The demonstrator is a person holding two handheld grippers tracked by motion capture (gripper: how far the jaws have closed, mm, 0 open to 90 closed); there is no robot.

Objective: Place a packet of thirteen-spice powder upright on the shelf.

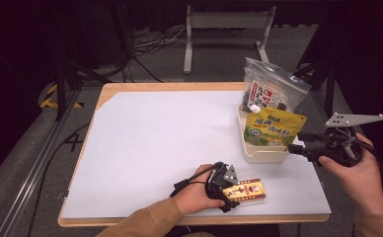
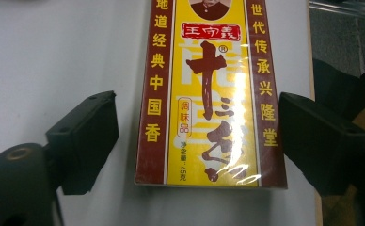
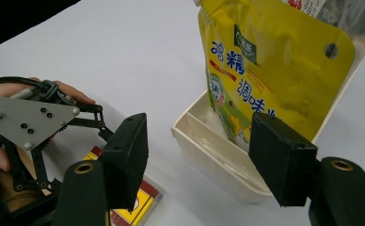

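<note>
Boxes like this little yellow and brown box [image 1: 248, 191] are easy to grab when they lie flat, and this one lies flat on the white table [image 1: 155, 148], near the front edge on the person's side. Left gripper [image 1: 230, 193] sits low over the box, with one black jaw on each long side of it. In the left gripper view the box [image 2: 211, 94] lies in the gap, and there is still bare table between it and the jaws. So the jaws are spread and not pinching yet. They look lined up that way so they can squeeze the box by its two long sides, which I think is the next thing to do.

Right gripper [image 1: 298, 146] waits off to the side, right next to the cream tray [image 1: 258, 155]. Its jaws are spread wide too and hold nothing. In the right gripper view the tray [image 3: 209, 155] and the yellow bag [image 3: 270, 70] show between the jaws, but farther off.

The yellow bag [image 1: 273, 127] stands up in the tray, leaning on the clear bag [image 1: 271, 91] behind it. The tray walls keep both bags from falling over. There is some room left at the front of the tray, so I guess the box will go in there with them.
</note>
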